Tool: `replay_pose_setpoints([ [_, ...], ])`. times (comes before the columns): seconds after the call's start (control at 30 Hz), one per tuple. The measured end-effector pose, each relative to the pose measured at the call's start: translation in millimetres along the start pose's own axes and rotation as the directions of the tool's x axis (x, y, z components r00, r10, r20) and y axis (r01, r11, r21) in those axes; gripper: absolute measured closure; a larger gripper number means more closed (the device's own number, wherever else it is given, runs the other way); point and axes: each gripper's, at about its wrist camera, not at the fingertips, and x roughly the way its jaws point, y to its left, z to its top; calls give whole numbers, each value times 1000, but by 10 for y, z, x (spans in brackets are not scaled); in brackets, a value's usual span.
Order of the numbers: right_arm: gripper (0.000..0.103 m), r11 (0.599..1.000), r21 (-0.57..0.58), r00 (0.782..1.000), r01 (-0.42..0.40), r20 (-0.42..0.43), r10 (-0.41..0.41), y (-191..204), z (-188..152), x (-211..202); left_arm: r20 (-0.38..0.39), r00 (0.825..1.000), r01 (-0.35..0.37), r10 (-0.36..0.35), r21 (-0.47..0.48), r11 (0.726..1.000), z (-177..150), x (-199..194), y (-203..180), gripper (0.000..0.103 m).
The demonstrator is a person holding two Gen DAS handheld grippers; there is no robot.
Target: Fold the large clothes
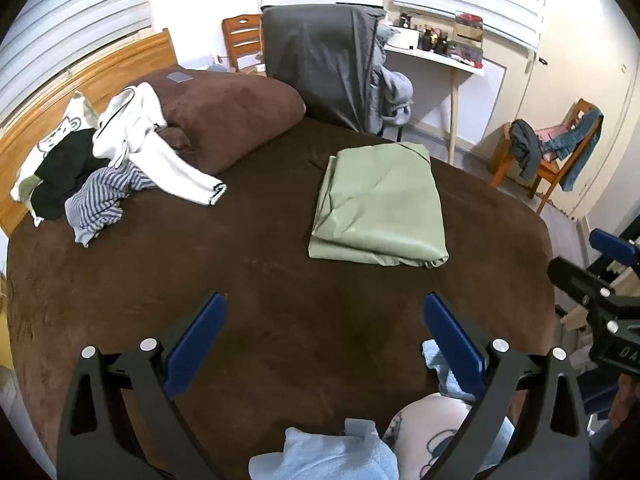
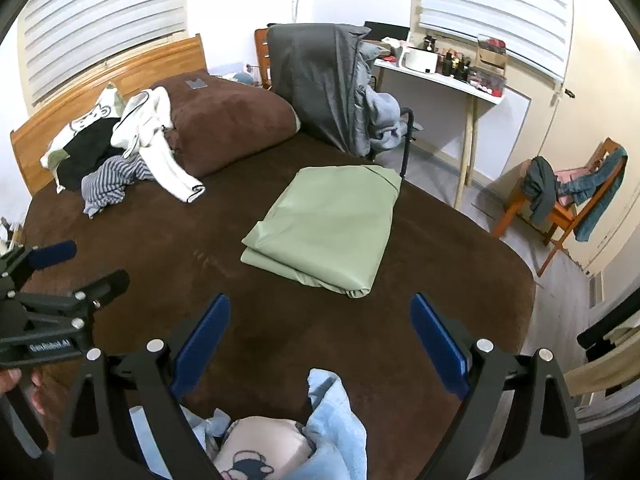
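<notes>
A folded green garment [image 1: 380, 208] [image 2: 328, 220] lies flat on the brown bed [image 1: 260, 300] [image 2: 160, 232], towards its right side. At the bed's near edge sits a light blue garment with a cream cartoon print [image 1: 352, 448] [image 2: 288, 444], below both grippers. My left gripper [image 1: 324, 312] is open above the bed with nothing between its fingers. My right gripper [image 2: 320, 312] is open too and holds nothing. Each gripper shows at the side of the other's view: the right gripper [image 1: 600, 280], the left gripper [image 2: 60, 276].
A heap of unfolded clothes [image 1: 108, 160] [image 2: 124, 152], white, black and striped, lies by the wooden headboard [image 1: 80, 80]. A brown pillow [image 1: 232, 120] sits behind it. A chair draped with grey fabric [image 1: 324, 64], a white desk [image 1: 436, 60] and a wooden chair with clothes [image 1: 556, 148] stand beyond the bed.
</notes>
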Motion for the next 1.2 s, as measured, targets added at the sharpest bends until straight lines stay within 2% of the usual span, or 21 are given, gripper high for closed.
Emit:
replay_pose_setpoints([
  [0.3,13,999,25,1000,22,-9,-22,-82,-94,19,-13,1000,21,-20,11,1000,1,58,-118,7],
  [0.77,11,999,50,1000,7,-15,-6,-182,-164,28,-18,999,34,-33,37,999,4,47,-283,7],
  [1.2,11,999,50,1000,2,-26,-1,-228,-222,46,14,1000,23,-23,45,999,4,1,-380,7],
])
